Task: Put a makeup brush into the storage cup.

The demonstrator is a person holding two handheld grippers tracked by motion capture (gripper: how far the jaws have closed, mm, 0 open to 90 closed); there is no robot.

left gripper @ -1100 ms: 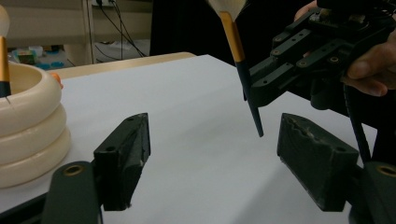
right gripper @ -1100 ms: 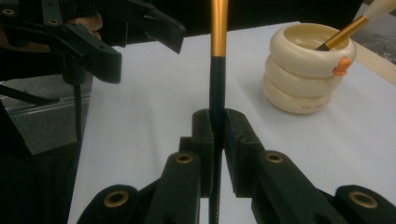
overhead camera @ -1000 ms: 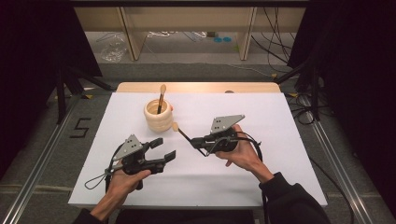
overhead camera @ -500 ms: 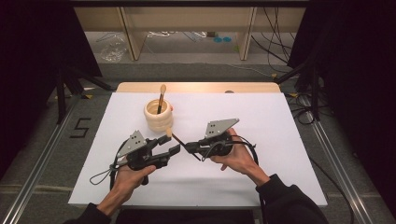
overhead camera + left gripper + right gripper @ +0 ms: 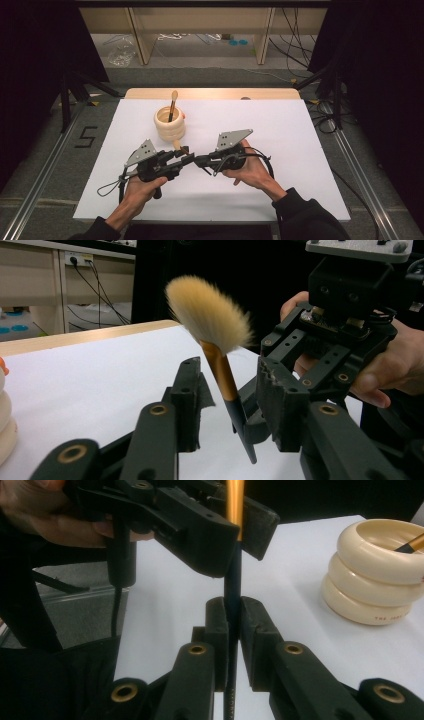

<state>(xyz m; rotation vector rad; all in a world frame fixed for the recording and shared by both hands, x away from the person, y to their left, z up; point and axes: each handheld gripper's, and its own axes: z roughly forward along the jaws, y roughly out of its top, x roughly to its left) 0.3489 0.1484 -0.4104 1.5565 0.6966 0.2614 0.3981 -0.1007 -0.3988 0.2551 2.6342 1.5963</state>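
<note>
A makeup brush [image 5: 210,315] with tan bristles, a gold ferrule and a black handle stands between the two grippers just above the white table. My right gripper [image 5: 231,615] is shut on the lower handle [image 5: 233,575]. My left gripper [image 5: 232,390] faces it with the ferrule between its jaws. These jaws have just been closing, but gaps still show beside the brush on both sides. In the high view the left gripper [image 5: 187,159] and right gripper [image 5: 200,161] meet tip to tip in front of the cup, with the brush [image 5: 177,146] poking up between them.
A cream ringed cup [image 5: 170,125] stands behind the grippers, left of centre, with a second brush [image 5: 173,102] upright in it. The cup [image 5: 372,580] also sits to the right in the right gripper view. The white table cover [image 5: 300,140] stretches bare to the right.
The two grippers have come together at the table's middle. The left gripper's jaws have narrowed around the brush that the right gripper holds.
</note>
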